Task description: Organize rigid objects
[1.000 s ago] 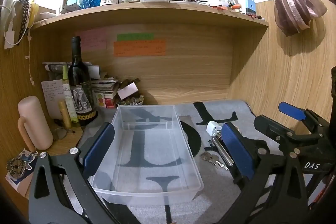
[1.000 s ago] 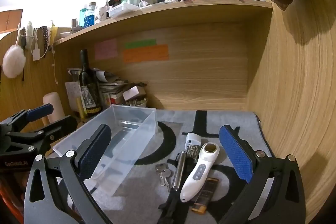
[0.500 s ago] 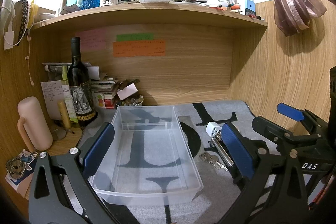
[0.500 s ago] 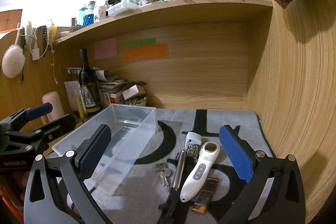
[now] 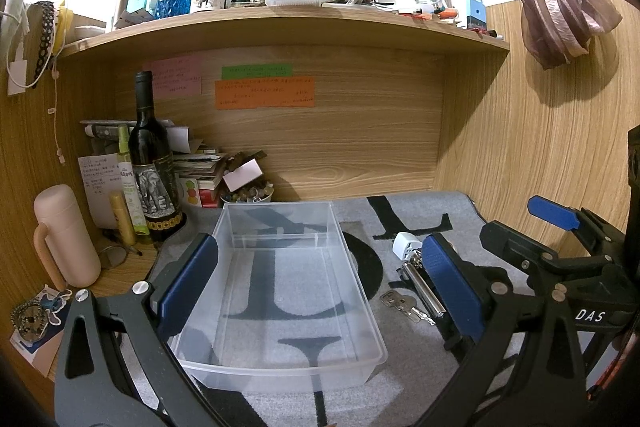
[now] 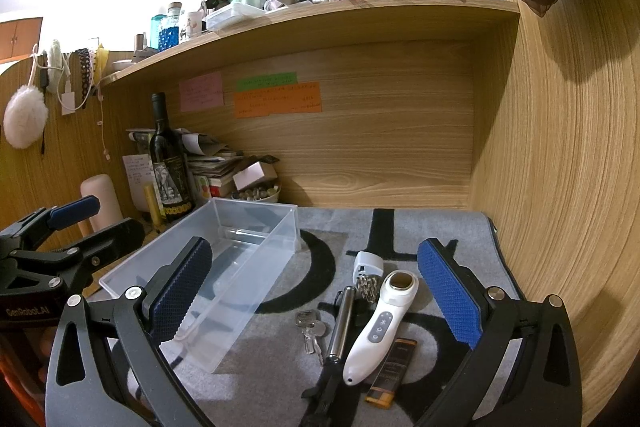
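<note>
An empty clear plastic bin sits on the grey mat. To its right lie a white plug adapter, a white handheld device, a silver metal tool, keys and a small brown-and-yellow object. My left gripper is open and empty over the bin. My right gripper is open and empty above the loose items.
A wine bottle, a pink flask, stacked papers and a small bowl crowd the back left corner. Wooden walls close the back and right. A cluttered shelf hangs overhead.
Both views have shifted very slightly; the grippers stay open and nothing on the mat has moved.
</note>
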`<action>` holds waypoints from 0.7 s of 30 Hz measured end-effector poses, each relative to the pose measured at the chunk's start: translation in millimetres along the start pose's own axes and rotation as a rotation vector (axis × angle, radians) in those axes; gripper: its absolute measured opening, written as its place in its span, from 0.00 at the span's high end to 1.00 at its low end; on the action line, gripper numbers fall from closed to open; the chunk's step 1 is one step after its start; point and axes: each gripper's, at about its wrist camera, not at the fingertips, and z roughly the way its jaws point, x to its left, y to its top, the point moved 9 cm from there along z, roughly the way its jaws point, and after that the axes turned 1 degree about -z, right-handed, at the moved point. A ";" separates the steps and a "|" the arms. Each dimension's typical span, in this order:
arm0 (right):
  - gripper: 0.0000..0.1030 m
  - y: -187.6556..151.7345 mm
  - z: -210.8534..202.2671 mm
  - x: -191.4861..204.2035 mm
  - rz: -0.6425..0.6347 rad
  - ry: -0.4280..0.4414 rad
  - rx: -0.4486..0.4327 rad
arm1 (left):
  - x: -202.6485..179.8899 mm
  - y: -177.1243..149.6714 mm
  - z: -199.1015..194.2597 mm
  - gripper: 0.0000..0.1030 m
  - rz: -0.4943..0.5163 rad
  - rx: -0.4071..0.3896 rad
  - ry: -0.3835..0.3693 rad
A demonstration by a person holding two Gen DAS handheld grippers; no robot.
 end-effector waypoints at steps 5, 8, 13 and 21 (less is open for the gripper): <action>0.00 0.1 0.0 -0.1 0.000 0.001 0.000 | 0.0 -0.3 -0.1 0.00 0.000 -0.001 0.000; 0.00 0.2 0.1 -0.1 -0.001 0.000 0.001 | -0.7 -0.3 0.2 0.00 0.001 -0.001 0.000; 0.00 0.3 0.2 0.2 0.000 0.000 0.002 | -1.0 0.0 0.4 0.00 0.001 -0.001 -0.001; 0.00 -0.6 1.7 0.9 -0.004 0.001 0.002 | -1.8 0.3 0.7 0.00 -0.003 0.002 -0.006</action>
